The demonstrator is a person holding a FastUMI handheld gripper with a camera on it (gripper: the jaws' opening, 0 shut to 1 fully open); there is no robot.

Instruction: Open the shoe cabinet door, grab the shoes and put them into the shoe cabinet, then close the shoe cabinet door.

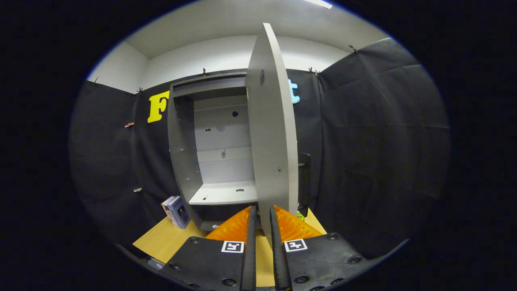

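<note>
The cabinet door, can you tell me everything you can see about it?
The cabinet door is a tall, flat grey panel that looks like painted board, with small fittings on its face. It stands upright and swung open, edge-on to the camera, at the right side of the shoe cabinet. Its lower edge sits between the fingers of the gripper, which pinch it.

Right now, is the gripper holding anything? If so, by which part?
The gripper is clamped on the cabinet door, at the bottom of its free edge, one finger on each face. The door stands swung open from the shoe cabinet.
</note>
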